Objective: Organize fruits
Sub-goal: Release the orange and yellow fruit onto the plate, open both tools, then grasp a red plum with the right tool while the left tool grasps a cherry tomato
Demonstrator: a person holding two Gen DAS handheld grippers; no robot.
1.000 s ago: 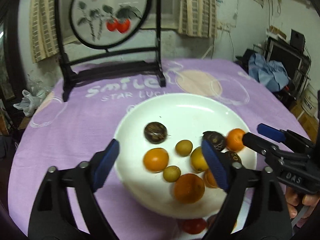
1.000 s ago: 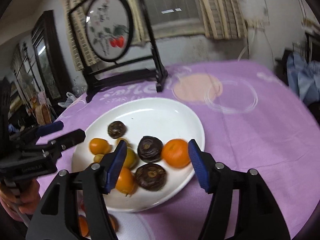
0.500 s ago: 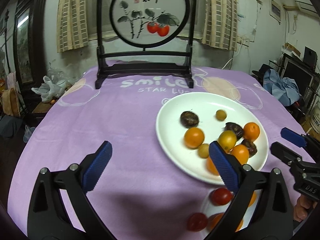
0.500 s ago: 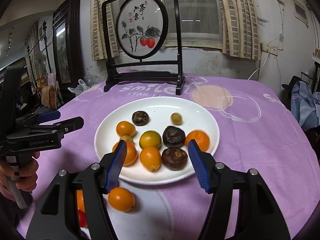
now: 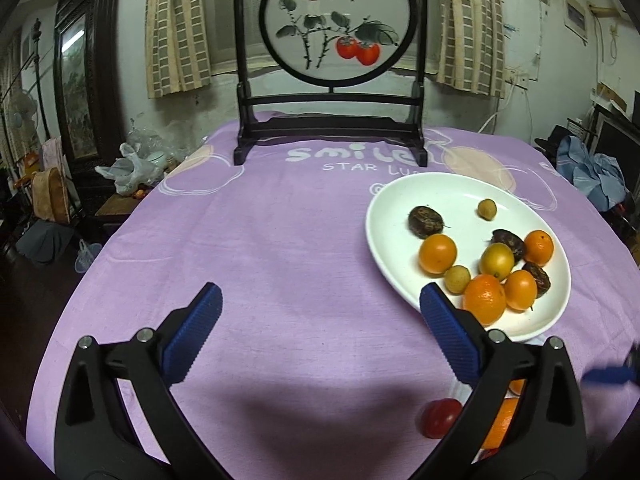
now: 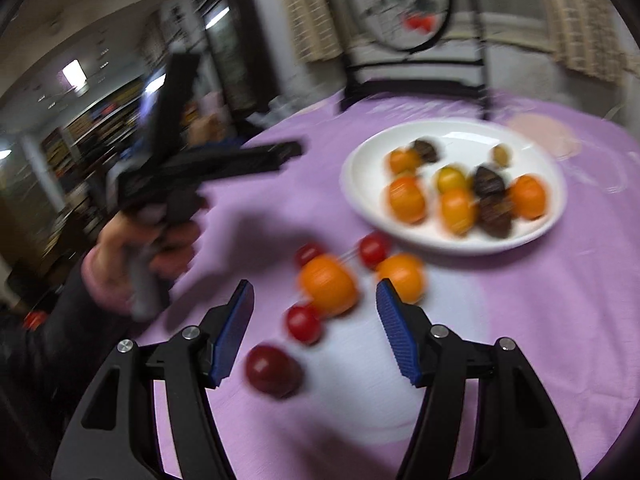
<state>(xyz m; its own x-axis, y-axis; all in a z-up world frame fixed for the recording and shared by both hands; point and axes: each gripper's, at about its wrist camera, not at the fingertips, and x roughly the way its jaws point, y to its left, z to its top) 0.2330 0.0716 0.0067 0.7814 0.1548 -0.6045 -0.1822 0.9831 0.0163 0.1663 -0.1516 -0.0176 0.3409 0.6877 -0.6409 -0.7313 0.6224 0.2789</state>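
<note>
Fruits lie in two groups on your purple tablecloth (image 5: 256,264): oranges, dark wrinkled fruits and small yellow-green ones on the round white plate (image 5: 384,216), and loose orange fruits (image 6: 328,285) and small red tomatoes (image 6: 303,322) on the cloth just in front of that plate. Your left gripper (image 5: 320,322) has just been opening and now stands spread as wide as it goes, blue ribbed pads bare, nothing between them but cloth; its right pad overlaps the plate's near rim in the left wrist view, though contact cannot be told. Your right gripper (image 6: 314,330) is partly spread and holds nothing, with a red tomato and an orange fruit seen past the gap between its pads, untouched. Both grippers tilt down toward the table. In the blurred right wrist view your left hand (image 6: 132,252) wraps the handle of its gripper off to the left, above the cloth. White lettering on the cloth reads "smile" and "STAR LU", the rest cut off by the plate. A round painted screen (image 5: 336,24) in a black stand carries Chinese characters that are too small to make out.
</note>
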